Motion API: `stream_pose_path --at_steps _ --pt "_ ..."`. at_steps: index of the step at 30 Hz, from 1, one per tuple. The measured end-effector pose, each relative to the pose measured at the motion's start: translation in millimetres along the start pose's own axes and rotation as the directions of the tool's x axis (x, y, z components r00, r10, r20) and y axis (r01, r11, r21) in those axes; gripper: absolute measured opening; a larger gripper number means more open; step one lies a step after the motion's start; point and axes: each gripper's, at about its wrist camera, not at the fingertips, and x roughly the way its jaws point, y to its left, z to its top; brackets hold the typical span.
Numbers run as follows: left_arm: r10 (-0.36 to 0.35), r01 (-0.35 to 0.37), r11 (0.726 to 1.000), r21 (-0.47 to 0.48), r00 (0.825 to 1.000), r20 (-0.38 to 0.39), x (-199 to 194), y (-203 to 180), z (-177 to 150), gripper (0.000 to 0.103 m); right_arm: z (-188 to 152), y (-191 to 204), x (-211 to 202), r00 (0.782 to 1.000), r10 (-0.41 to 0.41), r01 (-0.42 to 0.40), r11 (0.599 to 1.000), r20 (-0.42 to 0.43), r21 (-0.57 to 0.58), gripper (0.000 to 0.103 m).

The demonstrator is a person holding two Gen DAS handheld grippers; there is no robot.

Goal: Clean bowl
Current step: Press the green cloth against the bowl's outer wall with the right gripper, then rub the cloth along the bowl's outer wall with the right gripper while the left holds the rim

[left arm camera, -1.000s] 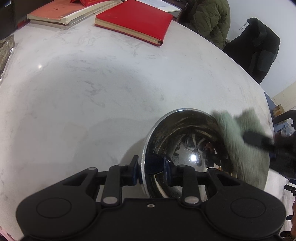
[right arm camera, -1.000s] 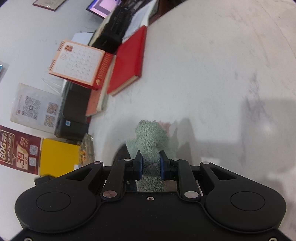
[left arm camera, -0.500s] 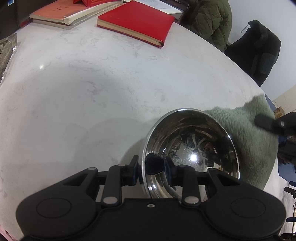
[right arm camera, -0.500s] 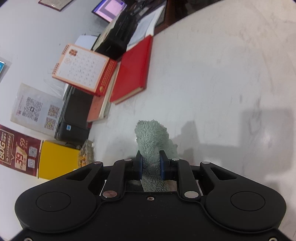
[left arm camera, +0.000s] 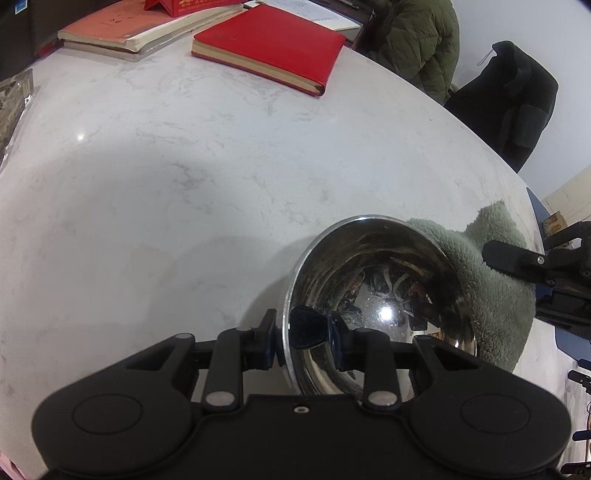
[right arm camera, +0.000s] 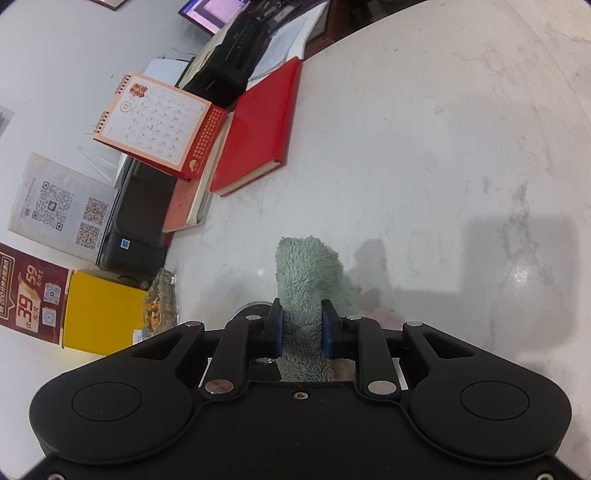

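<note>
Steel, mirror-bright, the bowl point(left arm camera: 380, 295) sits tilted on the marble table point(left arm camera: 184, 184) directly in front of the left gripper point(left arm camera: 306, 332), whose two fingers are clamped on the near rim: one finger outside the wall, the other inside the hollow. Beyond the bowl and to its right, seen from that gripper, a pale green fleecy cloth point(left arm camera: 491, 291) lies on the table just beside the bowl's far wall, with the right gripper point(left arm camera: 517, 258) reaching in over it from the right edge. In the right wrist view the right gripper point(right arm camera: 302, 328) has the cloth point(right arm camera: 306, 280) between its blue pads; its jaws are opening, though the pads appear to touch the fleece on both sides, and the cloth stands up ahead of the fingertips. Far ahead of the left gripper lie a red book point(left arm camera: 269, 48) and a stack of paperbacks point(left arm camera: 140, 29)
</note>
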Motion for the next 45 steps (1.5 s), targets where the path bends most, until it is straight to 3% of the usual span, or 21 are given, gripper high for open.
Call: stream_pose_path --at_steps 12,18,21,22,33,37,45 --pt "0.000 0.000 1.000 -0.012 1.000 0.011 0 0 -1 0.027 -15 -3 -6 0.999 -0.003 0.004 1.000 -0.043 0.022 0.024" --pt "-0.003 0.003 1.000 -0.008 1.000 0.006 -1 1 0 0.027 -3 4 3 0.999 -0.010 0.010 1.000 -0.036 0.008 0.025" --pt "-0.004 0.004 1.000 -0.009 1.000 0.006 -1 2 0 0.027 -7 7 1 0.999 -0.009 0.010 1.000 -0.037 0.015 0.039" --pt "-0.004 0.004 1.000 -0.010 1.000 0.006 -1 2 0 0.027 -10 7 -2 0.999 -0.008 0.009 1.000 -0.035 0.021 0.039" --pt "-0.011 0.011 1.000 -0.009 1.000 0.009 0 3 -1 0.027 -18 3 2 1.000 -0.009 0.011 0.998 -0.028 0.070 0.039" --pt "-0.009 0.009 1.000 -0.014 1.000 0.006 0 3 -1 0.027 -14 1 8 0.999 -0.018 0.020 0.998 -0.040 0.054 0.031" --pt "-0.015 0.015 1.000 -0.006 1.000 -0.006 0 3 1 0.026 -33 -6 -2 0.997 0.005 0.000 0.998 -0.080 0.064 0.030"
